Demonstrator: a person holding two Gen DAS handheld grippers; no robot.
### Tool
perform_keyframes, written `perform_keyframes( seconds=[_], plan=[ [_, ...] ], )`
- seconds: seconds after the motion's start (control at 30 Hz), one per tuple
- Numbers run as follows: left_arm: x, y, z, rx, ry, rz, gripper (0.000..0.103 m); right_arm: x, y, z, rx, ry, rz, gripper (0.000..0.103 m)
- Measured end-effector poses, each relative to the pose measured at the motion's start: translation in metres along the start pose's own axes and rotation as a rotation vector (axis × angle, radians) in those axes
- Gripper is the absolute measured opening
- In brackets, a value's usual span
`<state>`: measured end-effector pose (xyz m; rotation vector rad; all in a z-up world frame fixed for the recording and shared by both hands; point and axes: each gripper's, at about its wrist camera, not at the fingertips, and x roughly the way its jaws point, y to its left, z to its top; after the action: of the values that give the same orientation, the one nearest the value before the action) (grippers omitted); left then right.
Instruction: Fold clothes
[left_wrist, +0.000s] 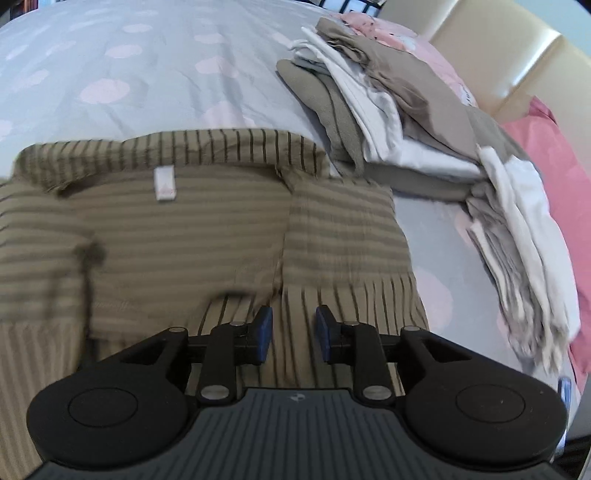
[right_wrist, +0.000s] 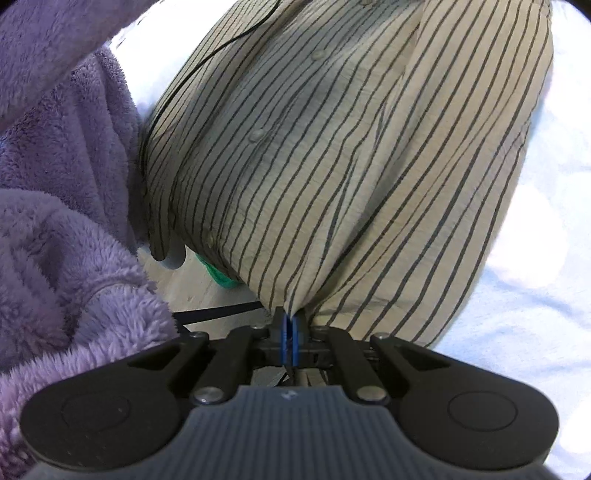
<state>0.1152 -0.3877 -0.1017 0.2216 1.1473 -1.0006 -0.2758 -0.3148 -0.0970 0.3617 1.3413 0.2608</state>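
1. The striped shirt (left_wrist: 207, 229) lies spread on the bed (left_wrist: 147, 74), collar away from the camera, ready for folding.
2. The left gripper (left_wrist: 293, 332) hovers over its hem, jaws narrowly parted and empty.
3. The right gripper (right_wrist: 290, 332) is clamped on a hem corner – likely holding the cloth taut.
4. A pile of folded clothes (left_wrist: 406, 122) sits beside the shirt – presumably where it goes next.

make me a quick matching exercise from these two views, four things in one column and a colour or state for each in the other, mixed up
Things:
1. left gripper
2. right gripper
3. stack of folded clothes
4. fleece sleeve

Colour or state:
A. purple and fluffy
B. jaws apart, nothing between the pads
C. grey, taupe and white, lying on the bedspread
D. shut on a pinch of the striped shirt

Pairs: 1-B, 2-D, 3-C, 4-A
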Motion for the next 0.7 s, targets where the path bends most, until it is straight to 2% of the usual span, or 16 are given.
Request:
perform_keyframes(
  seconds=[0.2,0.37,0.4,0.5,0.6,0.7],
  plan=[
    [-0.048,-0.002,-0.067,0.028,0.063,-0.074,0.023,-0.008,0.007,-0.003,0.04,-0.04,-0.018,0.003],
    [-0.086,0.0,-0.12,-0.012,0.082,-0.141,0.024,-0.021,0.025,0.004,0.041,-0.104,0.034,0.003],
    [-0.092,0.0,-0.13,-0.025,0.085,-0.155,0.026,-0.022,0.03,0.005,0.023,-0.11,0.022,0.004],
    [-0.105,-0.002,-0.162,-0.057,0.097,-0.196,0.037,-0.018,0.039,0.004,-0.012,-0.087,-0.013,0.013],
    [-0.109,-0.008,-0.191,-0.058,0.116,-0.21,0.04,-0.011,0.042,0.0,-0.005,-0.062,-0.01,0.03],
    [-0.112,-0.016,-0.216,-0.043,0.144,-0.217,0.04,-0.014,0.044,-0.009,-0.012,-0.069,-0.039,0.031]
  ],
)
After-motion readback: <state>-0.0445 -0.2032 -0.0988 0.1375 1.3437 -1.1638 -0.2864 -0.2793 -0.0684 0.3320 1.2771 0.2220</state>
